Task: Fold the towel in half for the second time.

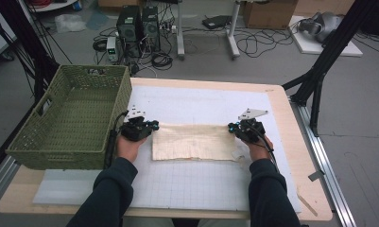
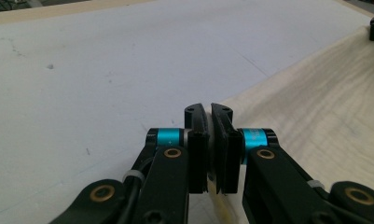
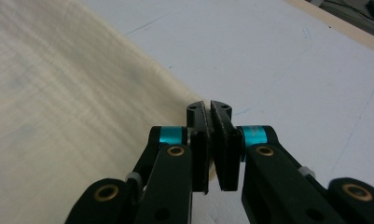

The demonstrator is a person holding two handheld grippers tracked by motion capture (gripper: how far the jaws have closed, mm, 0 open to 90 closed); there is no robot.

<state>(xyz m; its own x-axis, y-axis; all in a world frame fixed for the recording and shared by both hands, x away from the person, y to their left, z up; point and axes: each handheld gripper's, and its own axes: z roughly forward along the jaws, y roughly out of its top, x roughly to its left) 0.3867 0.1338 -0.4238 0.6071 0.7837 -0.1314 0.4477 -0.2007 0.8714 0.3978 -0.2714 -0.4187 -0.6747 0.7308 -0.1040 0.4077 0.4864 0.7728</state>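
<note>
Both tools, left tool [image 1: 151, 126] and right tool [image 1: 230, 127], pinch the cream cloth's [image 1: 194, 142] far corners.

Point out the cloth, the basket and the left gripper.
cloth [image 1: 192, 142], high view, middle of the beige fabric.
basket [image 1: 88, 70], high view, far rim of the green weave.
left gripper [image 2: 208, 122], left gripper view, between the closed jaw tips at the cloth's corner.

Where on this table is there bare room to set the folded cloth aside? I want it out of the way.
Free: the white gridded mat between the person's forearms, and its far strip beyond the beige cloth. The green woven basket is empty too. Crowded: the cloth's two far corners, where the left gripper and right gripper pinch it.
</note>
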